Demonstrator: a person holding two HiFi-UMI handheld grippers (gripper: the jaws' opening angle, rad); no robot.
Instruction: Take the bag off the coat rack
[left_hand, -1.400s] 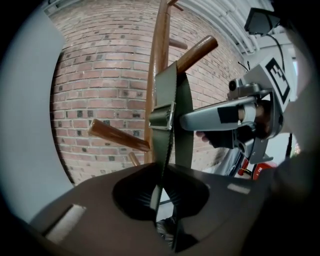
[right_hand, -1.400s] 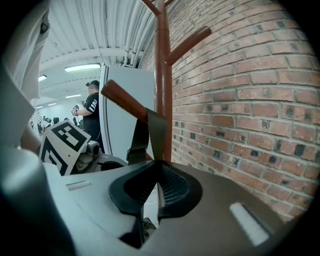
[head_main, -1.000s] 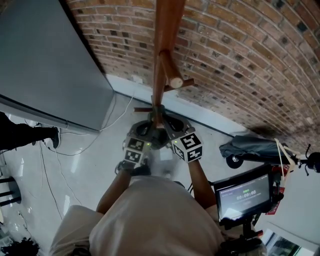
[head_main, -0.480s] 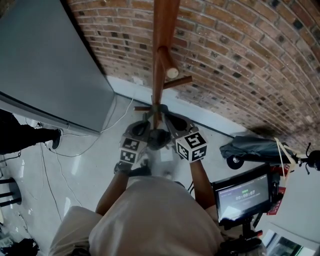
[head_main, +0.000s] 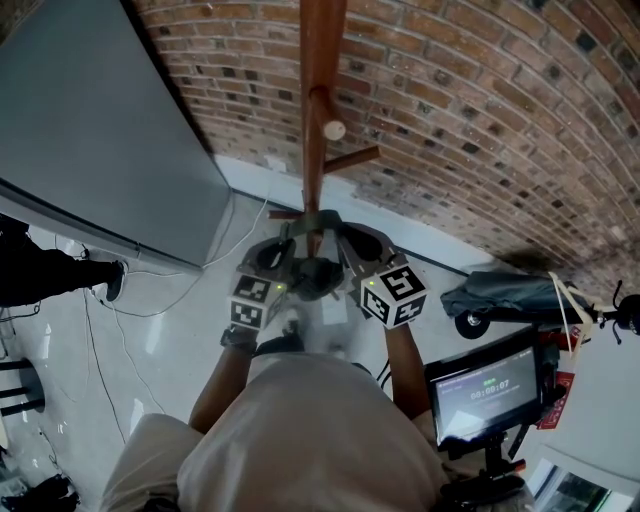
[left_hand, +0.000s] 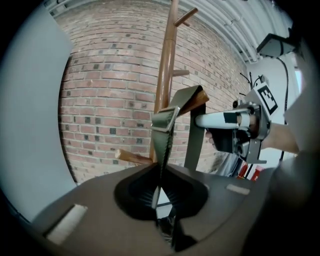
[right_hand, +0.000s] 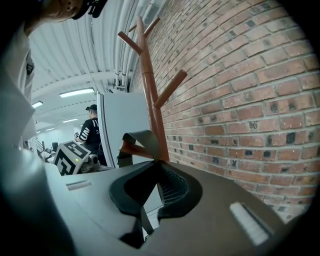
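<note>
A wooden coat rack (head_main: 320, 90) stands against the brick wall, with a peg (head_main: 326, 112) pointing toward me. An olive bag strap (head_main: 317, 221) loops over a lower peg (left_hand: 199, 99) of the rack. My left gripper (head_main: 298, 240) is shut on the strap (left_hand: 164, 150) below its buckle. My right gripper (head_main: 330, 236) is shut on the other side of the strap (right_hand: 140, 141), close to the pole (right_hand: 150, 90). The two grippers sit side by side just in front of the rack. The bag's body is hidden under the grippers and my arms.
A tall grey panel (head_main: 90, 130) stands left of the rack and the brick wall (head_main: 480, 120) runs behind it. Cables (head_main: 130, 300) lie on the glossy floor. A screen on a stand (head_main: 485, 390) and a dark wheeled object (head_main: 500, 295) are at the right. A person in black (head_main: 40, 272) stands far left.
Both grippers stay shut on the strap. Their marker cubes have drifted slightly apart, and the upper peg sits a little higher in the head view.
</note>
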